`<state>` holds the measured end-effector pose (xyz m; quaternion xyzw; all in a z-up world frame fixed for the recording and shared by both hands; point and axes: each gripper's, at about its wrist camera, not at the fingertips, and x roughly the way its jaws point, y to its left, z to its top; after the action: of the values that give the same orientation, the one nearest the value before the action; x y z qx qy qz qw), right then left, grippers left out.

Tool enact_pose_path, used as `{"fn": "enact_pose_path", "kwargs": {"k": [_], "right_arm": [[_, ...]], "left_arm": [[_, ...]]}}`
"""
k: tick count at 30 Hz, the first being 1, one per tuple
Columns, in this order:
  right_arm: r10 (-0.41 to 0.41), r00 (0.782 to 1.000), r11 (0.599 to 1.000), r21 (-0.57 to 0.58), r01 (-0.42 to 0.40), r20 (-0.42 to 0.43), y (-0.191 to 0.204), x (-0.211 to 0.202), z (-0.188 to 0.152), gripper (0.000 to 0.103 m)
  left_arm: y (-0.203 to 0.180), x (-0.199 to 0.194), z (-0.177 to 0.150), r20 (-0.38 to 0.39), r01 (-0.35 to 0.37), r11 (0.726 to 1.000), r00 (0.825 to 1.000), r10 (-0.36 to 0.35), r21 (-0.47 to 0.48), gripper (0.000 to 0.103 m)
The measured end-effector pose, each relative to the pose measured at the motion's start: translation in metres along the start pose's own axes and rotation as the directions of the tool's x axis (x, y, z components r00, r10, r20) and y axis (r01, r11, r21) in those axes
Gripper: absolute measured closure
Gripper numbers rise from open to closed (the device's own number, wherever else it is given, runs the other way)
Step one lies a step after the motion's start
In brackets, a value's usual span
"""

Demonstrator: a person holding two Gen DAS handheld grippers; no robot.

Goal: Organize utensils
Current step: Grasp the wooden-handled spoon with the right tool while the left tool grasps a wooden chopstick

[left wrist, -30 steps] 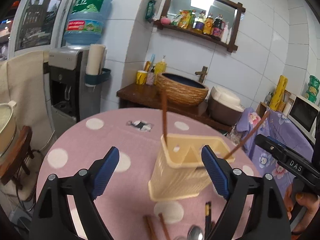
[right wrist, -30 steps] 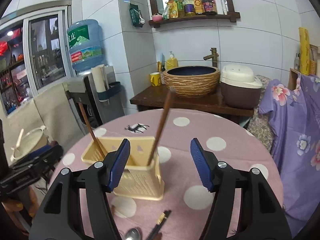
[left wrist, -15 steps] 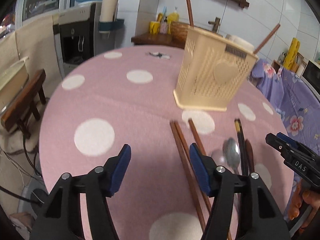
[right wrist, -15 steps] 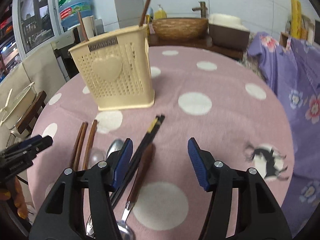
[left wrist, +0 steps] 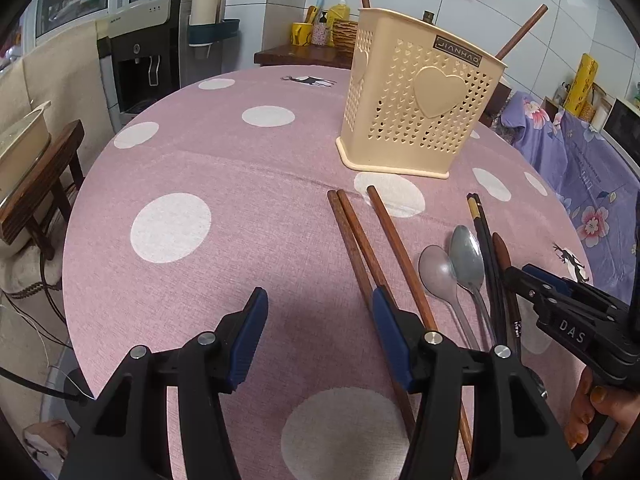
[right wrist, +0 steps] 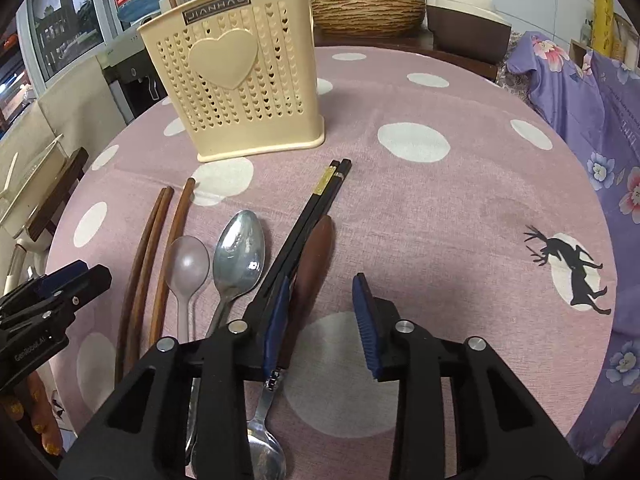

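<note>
L gripper point(left wrist: 318, 312) jaws were closing, apart, nothing between; wooden chopsticks point(left wrist: 362, 252) lay at its 1 o'clock. R gripper point(right wrist: 322, 312) jaws were closing, apart, astride brown-handled spoon point(right wrist: 314, 256). Utensil holder point(right wrist: 236, 68) stood at 11 o'clock.

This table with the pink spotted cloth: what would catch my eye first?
Probably the cream holder with its heart, standing at the back of the table with brown sticks poking out. In front lies a row of loose utensils: brown chopsticks, two spoons and black chopsticks, with two black grippers low over them.
</note>
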<state>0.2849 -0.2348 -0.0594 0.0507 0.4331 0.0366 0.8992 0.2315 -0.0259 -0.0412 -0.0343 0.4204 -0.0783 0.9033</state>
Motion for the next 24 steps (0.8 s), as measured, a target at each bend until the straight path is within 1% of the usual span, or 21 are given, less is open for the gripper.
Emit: {"fn": "enact_pose_path", "kwargs": {"k": [2, 4, 6, 12, 14, 17, 21, 24], "right_arm": [[-0.008, 1.000, 1.000, -0.005, 0.008, -0.002, 0.002, 0.002, 0.001, 0.071], [-0.032, 0.999, 0.999, -0.026, 0.032, 0.001, 0.005, 0.005, 0.002, 0.074], [-0.051, 0.999, 0.998, -0.042, 0.051, 0.006, 0.006, 0.007, 0.005, 0.082], [-0.011, 1.000, 1.000, -0.022, 0.011, 0.004, -0.006, 0.008, 0.008, 0.089], [-0.008, 1.000, 1.000, -0.017, 0.008, 0.006, -0.009, 0.007, 0.007, 0.089], [-0.008, 1.000, 1.000, -0.019, 0.008, 0.010, -0.009, 0.006, 0.006, 0.089], [-0.005, 1.000, 1.000, -0.015, 0.005, 0.014, -0.010, 0.006, 0.005, 0.089], [-0.004, 1.000, 1.000, -0.019, 0.004, 0.017, -0.010, 0.005, 0.003, 0.089]], "left_arm": [[0.000, 0.001, -0.001, -0.004, 0.000, 1.000, 1.000, 0.000, 0.000, 0.049], [0.000, 0.003, -0.002, -0.011, 0.008, 1.000, 1.000, -0.008, -0.001, 0.049], [-0.002, 0.004, -0.002, -0.017, 0.015, 1.000, 1.000, -0.015, 0.000, 0.049], [-0.006, 0.006, -0.002, -0.024, 0.020, 1.000, 1.000, -0.019, 0.014, 0.049], [-0.008, 0.008, -0.002, -0.028, 0.021, 1.000, 0.999, -0.021, 0.019, 0.049], [-0.013, 0.012, -0.002, -0.039, 0.012, 0.999, 0.999, -0.011, 0.036, 0.052], [-0.021, 0.015, -0.003, -0.033, -0.038, 0.996, 0.999, 0.041, 0.084, 0.055], [-0.020, 0.014, -0.003, -0.033, -0.040, 0.995, 0.998, 0.043, 0.089, 0.057]]}}
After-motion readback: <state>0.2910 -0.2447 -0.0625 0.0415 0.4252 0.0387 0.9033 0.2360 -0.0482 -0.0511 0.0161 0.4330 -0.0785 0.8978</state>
